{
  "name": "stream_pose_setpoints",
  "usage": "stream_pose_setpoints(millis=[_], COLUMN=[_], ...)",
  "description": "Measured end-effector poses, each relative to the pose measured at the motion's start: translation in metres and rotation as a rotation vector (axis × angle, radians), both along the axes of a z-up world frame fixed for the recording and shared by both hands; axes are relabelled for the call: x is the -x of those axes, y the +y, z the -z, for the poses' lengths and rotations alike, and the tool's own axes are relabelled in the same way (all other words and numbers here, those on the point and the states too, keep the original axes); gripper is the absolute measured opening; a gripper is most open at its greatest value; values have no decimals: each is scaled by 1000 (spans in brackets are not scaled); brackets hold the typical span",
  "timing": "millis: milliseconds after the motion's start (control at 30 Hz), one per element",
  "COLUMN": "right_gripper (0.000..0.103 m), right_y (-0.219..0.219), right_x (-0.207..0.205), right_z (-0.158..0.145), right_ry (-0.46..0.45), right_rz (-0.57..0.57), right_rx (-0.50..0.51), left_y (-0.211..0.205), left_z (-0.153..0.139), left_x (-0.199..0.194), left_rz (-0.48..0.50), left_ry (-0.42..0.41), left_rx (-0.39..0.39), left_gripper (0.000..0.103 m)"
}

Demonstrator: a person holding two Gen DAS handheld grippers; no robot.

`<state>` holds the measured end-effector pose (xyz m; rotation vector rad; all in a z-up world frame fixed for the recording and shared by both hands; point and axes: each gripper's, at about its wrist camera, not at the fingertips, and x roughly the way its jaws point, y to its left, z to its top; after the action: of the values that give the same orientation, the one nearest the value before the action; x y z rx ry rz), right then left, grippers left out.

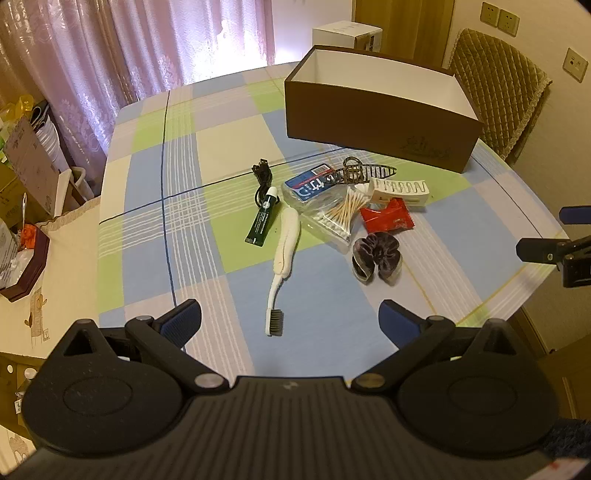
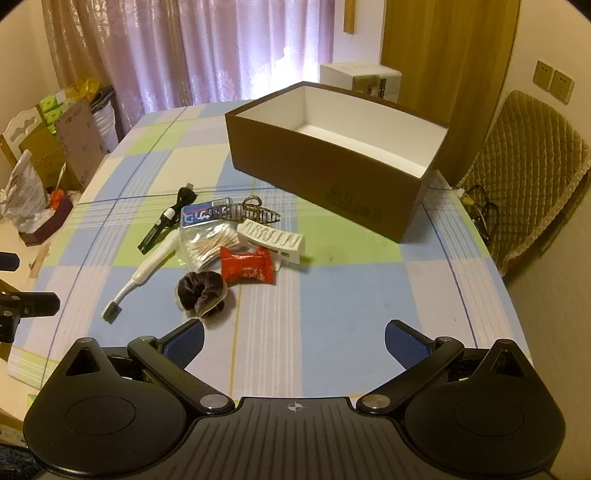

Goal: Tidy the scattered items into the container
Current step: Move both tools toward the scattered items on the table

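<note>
A brown box [image 1: 373, 122] [image 2: 314, 173] with a white inside stands open at the table's far side, and I see nothing in it. In front of it lie a white toothbrush [image 1: 284, 247] [image 2: 147, 269], a dark green tube [image 1: 263, 221] [image 2: 155, 232], a black cable [image 1: 261, 173] [image 2: 184, 195], a bag of cotton swabs [image 1: 332, 210] [image 2: 208, 240], a brown hair claw [image 1: 365, 171] [image 2: 255, 212], a white hair clip [image 1: 400, 188] [image 2: 271, 238], a red packet [image 1: 388, 219] [image 2: 248, 269] and a dark velvet scrunchie [image 1: 376, 258] [image 2: 201, 291]. My left gripper [image 1: 290, 323] and right gripper [image 2: 293, 343] hover open near the front edge, both with nothing in them.
The table wears a checked blue, green and white cloth [image 1: 184, 206] [image 2: 351, 295]. A quilted chair [image 1: 495, 92] [image 2: 532, 177] stands at the right. Boxes and bags [image 1: 26, 147] [image 2: 55, 147] crowd the left side. A white carton [image 1: 347, 35] [image 2: 360, 79] sits behind the box.
</note>
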<state>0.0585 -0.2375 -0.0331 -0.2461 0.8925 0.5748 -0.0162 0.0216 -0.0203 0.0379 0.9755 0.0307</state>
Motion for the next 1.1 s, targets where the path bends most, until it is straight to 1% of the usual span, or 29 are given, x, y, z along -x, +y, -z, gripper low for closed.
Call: stream_pose_setpoints(millis=[533, 733, 900, 1100], right_gripper=[101, 101, 101, 101], right_y=[5, 5, 4, 6], right_x=[2, 3, 2, 0], right_z=[2, 4, 6, 10], right_ry=[4, 23, 43, 55], right_rz=[-17, -28, -44, -71], right_rx=[2, -5, -41, -68], left_y=[4, 4, 7, 12], left_z=[4, 7, 10, 22], left_x=[5, 7, 5, 0], left_rz=[-12, -15, -21, -28], left_ry=[8, 19, 30, 58], left_rx=[2, 3, 14, 45], left_gripper=[101, 101, 101, 101])
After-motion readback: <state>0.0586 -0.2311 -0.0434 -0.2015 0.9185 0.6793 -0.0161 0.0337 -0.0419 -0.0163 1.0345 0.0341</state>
